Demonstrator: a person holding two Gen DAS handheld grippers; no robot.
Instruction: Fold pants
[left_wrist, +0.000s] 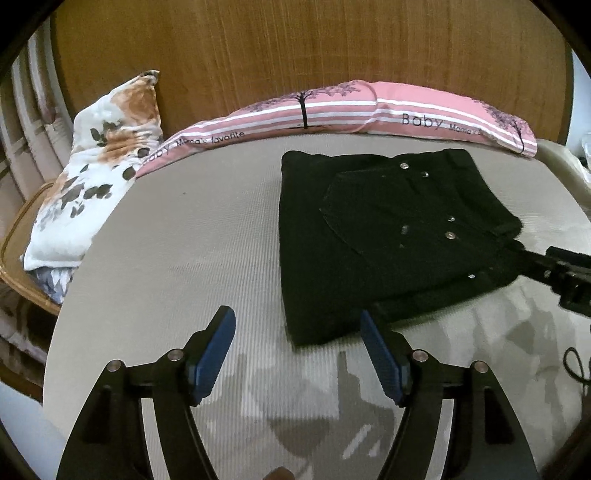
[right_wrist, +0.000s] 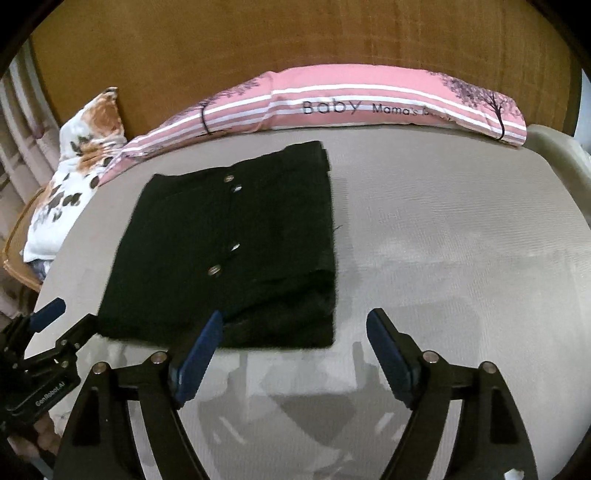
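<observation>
Tools first: my left tool and right tool both gape wide, holding nothing, just short of the black pants folded flat on the bed; beyond the pants lies a pink pillow.

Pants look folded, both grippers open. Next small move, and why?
Probably back both grippers off. The black pants lie as a compact folded rectangle on the grey mattress, edges roughly stacked. The left gripper and right gripper are open, holding nothing, at the near edge. One top layer sits slightly skewed; a light press there is optional.
</observation>
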